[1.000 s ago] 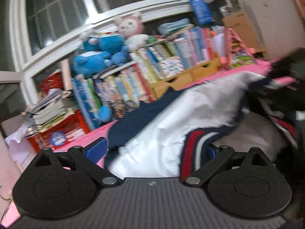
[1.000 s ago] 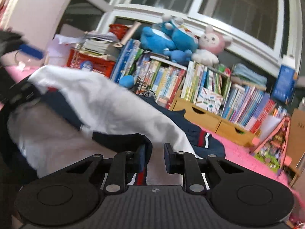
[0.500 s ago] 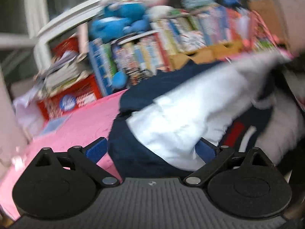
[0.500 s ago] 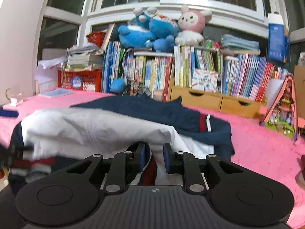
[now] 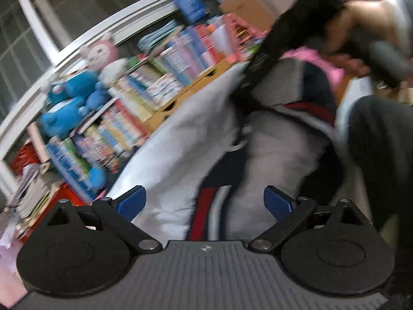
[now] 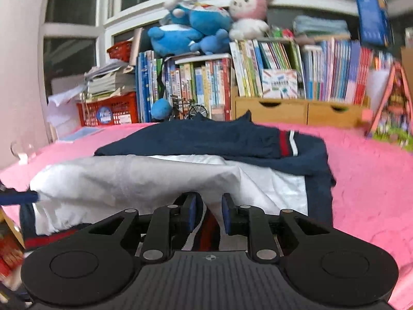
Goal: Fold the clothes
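Navy-and-white cloth fills the middle of both views: a navy jacket with a white lining and red-and-white striped trim [image 6: 211,139] lies half folded on the pink fuzzy surface [image 6: 369,170], its lining turned up toward the lower frame. The right gripper [image 6: 209,213] is clamped on a bunched striped hem at the bottom centre, seemingly to hold that edge while the fold is carried over. The left gripper [image 5: 204,201] has its blue pads set wide and closing, with striped trim and lining lying between them but not pressed; I judge it is coming in for the opposite edge. At the upper right of the left view, a hand [image 5: 361,23] holds the other tool's handle. Behind the surface, a row of upright children's books [image 6: 271,77] stands over wooden drawers [image 6: 296,108], with blue and pink plush toys [image 6: 206,20] on top, a red plastic basket [image 6: 108,111] at left, and dark windows above.
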Tool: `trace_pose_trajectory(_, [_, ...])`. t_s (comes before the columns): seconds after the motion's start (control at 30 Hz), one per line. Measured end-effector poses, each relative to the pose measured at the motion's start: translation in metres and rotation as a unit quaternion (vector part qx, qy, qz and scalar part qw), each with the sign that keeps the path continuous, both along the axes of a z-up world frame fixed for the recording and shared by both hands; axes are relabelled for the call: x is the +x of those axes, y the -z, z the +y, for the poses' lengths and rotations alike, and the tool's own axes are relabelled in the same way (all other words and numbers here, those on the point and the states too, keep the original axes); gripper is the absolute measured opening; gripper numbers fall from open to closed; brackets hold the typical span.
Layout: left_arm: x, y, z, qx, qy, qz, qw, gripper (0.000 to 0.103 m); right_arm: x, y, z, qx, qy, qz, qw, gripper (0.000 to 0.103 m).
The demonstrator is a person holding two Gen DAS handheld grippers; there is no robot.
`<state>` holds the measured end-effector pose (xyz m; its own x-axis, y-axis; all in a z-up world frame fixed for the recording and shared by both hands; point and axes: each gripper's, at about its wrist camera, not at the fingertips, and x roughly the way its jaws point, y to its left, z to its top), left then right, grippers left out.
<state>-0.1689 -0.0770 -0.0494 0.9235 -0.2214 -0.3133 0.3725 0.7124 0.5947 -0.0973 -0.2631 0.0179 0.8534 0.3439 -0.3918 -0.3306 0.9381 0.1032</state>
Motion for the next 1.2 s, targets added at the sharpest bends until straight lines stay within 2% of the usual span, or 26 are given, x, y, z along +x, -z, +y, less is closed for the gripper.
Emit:
trace_pose_trajectory(0.1, [0.018,-0.006,0.011,-0.020,-0.026,0.008,0.9994,0.090,-0.006,0.002,-0.003,-0.002,-0.018,0.000,1.000,0.024])
trace_pose_trajectory(0.13, [0.020,-0.010,0.013,-0.024,-0.032,0.006,0.9992,0.089,-0.010,0.003,-0.002,-0.006,-0.027,-0.002,1.000,0.028])
trace_pose_trajectory(0.2, [0.024,-0.018,0.015,-0.030,-0.045,-0.004,0.9985,0.086,-0.016,0.005,-0.002,-0.015,-0.044,-0.006,0.999,0.039])
trace_pose_trajectory(0.27, [0.030,-0.027,0.020,-0.048,-0.057,-0.010,0.9972,0.085,-0.032,0.007,0.008,-0.048,-0.075,-0.027,0.996,0.062])
trace_pose_trajectory(0.33, [0.036,-0.036,0.026,-0.070,-0.069,-0.012,0.9950,0.085,-0.051,0.013,0.023,-0.102,-0.103,-0.054,0.988,0.070])
trace_pose_trajectory(0.43, [0.043,-0.050,0.037,-0.108,-0.086,-0.011,0.9903,0.082,-0.068,0.025,0.045,-0.185,-0.114,-0.071,0.973,0.070])
trace_pose_trajectory(0.5, [0.043,-0.057,0.043,-0.127,-0.092,-0.013,0.9876,0.080,-0.071,0.033,0.052,-0.211,-0.105,-0.069,0.969,0.070])
trace_pose_trajectory(0.6, [0.041,-0.066,0.053,-0.149,-0.099,-0.019,0.9837,0.079,-0.074,0.039,0.053,-0.212,-0.100,-0.061,0.970,0.065])
trace_pose_trajectory(0.67, [0.039,-0.071,0.059,-0.154,-0.115,-0.030,0.9808,0.083,-0.079,0.037,0.051,-0.205,-0.091,-0.066,0.972,0.052])
trace_pose_trajectory(0.73, [0.037,-0.075,0.069,-0.160,-0.122,-0.034,0.9791,0.085,-0.084,0.032,0.047,-0.196,-0.066,-0.084,0.975,0.020])
trace_pose_trajectory(0.8, [0.035,-0.077,0.075,-0.162,-0.120,-0.033,0.9790,0.091,-0.089,0.020,0.034,-0.158,-0.024,-0.114,0.981,0.019])
trace_pose_trajectory(0.9, [0.031,-0.077,0.073,-0.147,-0.111,-0.040,0.9820,0.092,-0.084,-0.001,0.020,-0.105,0.010,-0.123,0.987,0.018])
trace_pose_trajectory(1.03, [0.035,-0.080,0.068,-0.147,-0.115,-0.054,0.9809,0.092,-0.061,-0.014,0.015,-0.074,0.022,-0.118,0.990,0.017])
trace_pose_trajectory(1.2, [0.057,-0.107,0.076,-0.168,-0.101,-0.067,0.9783,0.092,-0.027,-0.047,0.004,-0.016,0.018,-0.123,0.992,0.017])
